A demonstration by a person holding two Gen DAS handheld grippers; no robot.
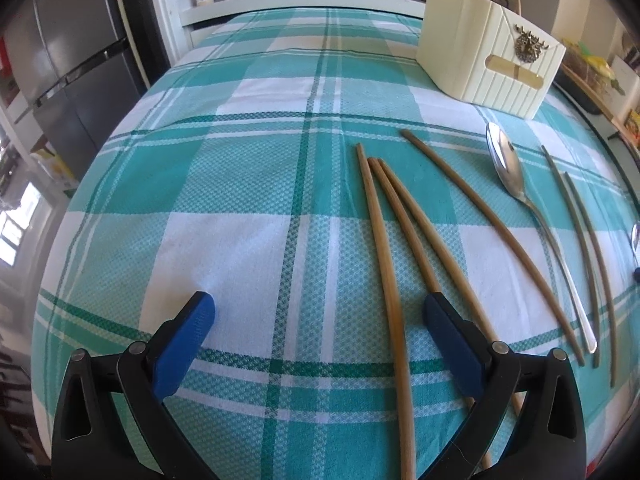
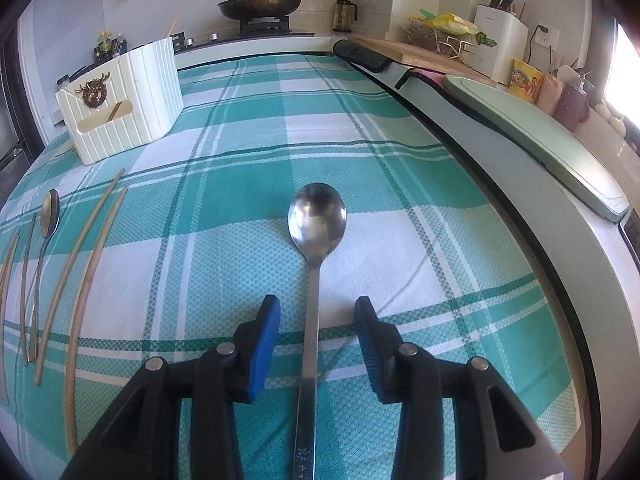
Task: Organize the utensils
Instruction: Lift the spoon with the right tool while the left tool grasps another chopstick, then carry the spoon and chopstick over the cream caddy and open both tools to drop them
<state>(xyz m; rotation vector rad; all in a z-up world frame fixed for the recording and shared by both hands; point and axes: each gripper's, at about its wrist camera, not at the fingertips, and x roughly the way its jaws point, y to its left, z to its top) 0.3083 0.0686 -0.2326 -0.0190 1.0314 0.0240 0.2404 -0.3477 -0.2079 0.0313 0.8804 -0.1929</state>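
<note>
In the left wrist view, my left gripper (image 1: pixel 318 308) is open above the checked tablecloth (image 1: pixel 240 184). One wooden chopstick (image 1: pixel 384 272) runs between its jaws and two more (image 1: pixel 412 232) pass under the right finger (image 1: pixel 448 332). Another chopstick (image 1: pixel 480 216), a steel spoon (image 1: pixel 520 192) and two darker chopsticks (image 1: pixel 580 240) lie to the right. The cream utensil holder (image 1: pixel 488 56) stands at the far right. In the right wrist view, my right gripper (image 2: pixel 316 312) is open, with a large steel spoon (image 2: pixel 316 232) lying on the cloth between its jaws, not gripped. The holder (image 2: pixel 124 100) is far left.
In the right wrist view, chopsticks (image 2: pixel 80 264) and a small spoon (image 2: pixel 48 220) lie at the left. A stove with a pan (image 2: pixel 260 4) is at the back. A green board (image 2: pixel 540 136), a knife block (image 2: pixel 500 40) and jars line the counter on the right. A fridge (image 1: pixel 72 60) stands left.
</note>
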